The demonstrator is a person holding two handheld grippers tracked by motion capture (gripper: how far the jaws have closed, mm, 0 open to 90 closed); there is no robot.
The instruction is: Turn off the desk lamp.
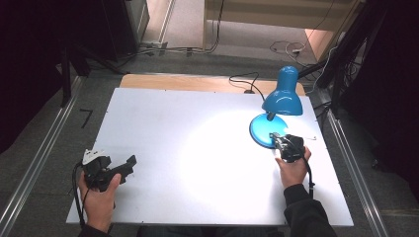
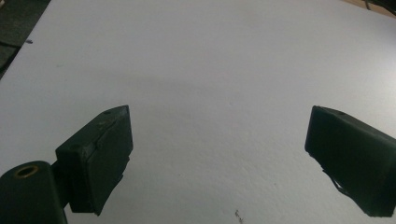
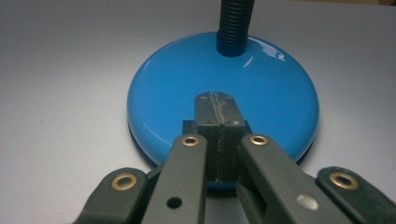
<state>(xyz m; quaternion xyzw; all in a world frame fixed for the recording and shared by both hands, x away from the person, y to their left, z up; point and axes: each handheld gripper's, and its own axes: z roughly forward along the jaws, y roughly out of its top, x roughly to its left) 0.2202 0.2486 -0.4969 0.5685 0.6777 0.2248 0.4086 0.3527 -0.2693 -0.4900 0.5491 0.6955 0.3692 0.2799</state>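
A blue desk lamp stands at the right of the white table [image 1: 188,148], its shade [image 1: 282,98] bent over its round base [image 1: 259,129], and it throws a bright patch on the table. My right gripper [image 1: 274,137] is shut, with its tips over the near part of that base. In the right gripper view the two jaws meet with nothing between them [image 3: 215,99], above the glossy blue base [image 3: 163,93] and in front of the black ribbed neck [image 3: 236,23]. My left gripper [image 1: 129,163] rests at the front left, open and empty [image 2: 217,140] over bare table.
The lamp's black cable [image 1: 244,81] trails off the back edge over a wooden strip [image 1: 188,81]. Metal rails [image 1: 39,163] run along the floor on both sides. Dark stands and cables crowd the far right [image 1: 346,64].
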